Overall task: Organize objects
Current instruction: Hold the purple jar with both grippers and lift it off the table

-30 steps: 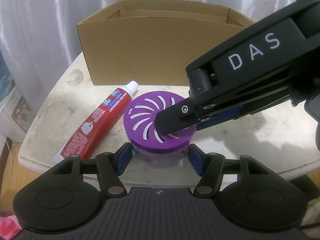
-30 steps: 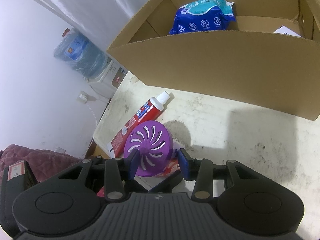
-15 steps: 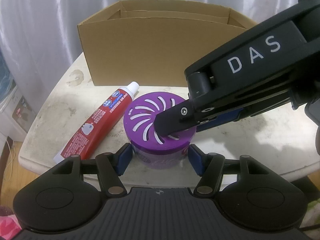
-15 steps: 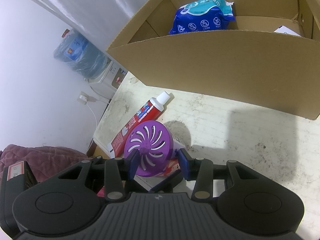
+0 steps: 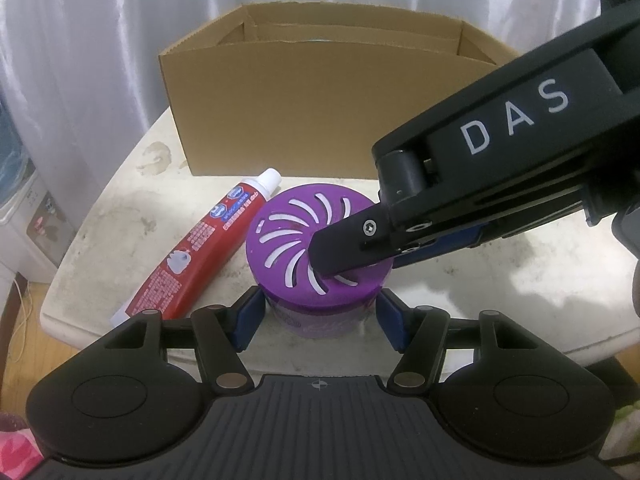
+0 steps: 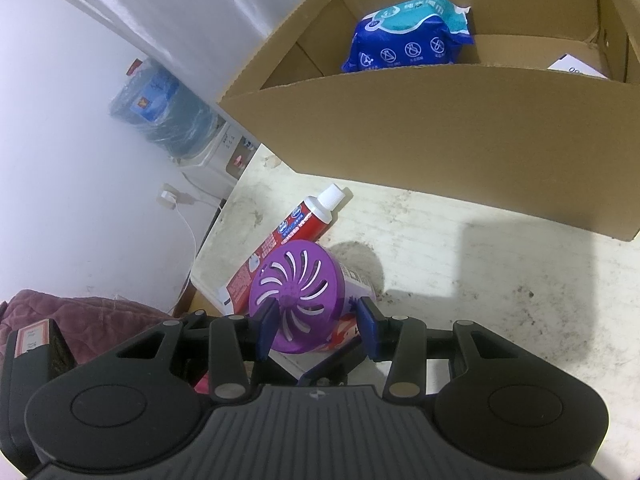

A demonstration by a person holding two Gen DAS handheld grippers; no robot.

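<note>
Left claw (image 5: 320, 318) is clamped on the lower body of the purple air freshener can (image 5: 288, 236), one blue pad on each side. The can stands upright near the front edge of the tabletop (image 5: 500, 280). Just left of it lies the red toothpaste tube (image 5: 200, 256), cap pointing at the cardboard box (image 5: 300, 120) at the far side.

From the right, the right claw (image 6: 318, 328) straddles the can's top: one finger lies across the vented lid, the other sits by the can's side. Can't tell if it's actually pinching.

Looks to me like the grab step on the can. Next it needs a clean lift over the box's near wall, landing beside the blue wipes pack (image 6: 408, 36).
</note>
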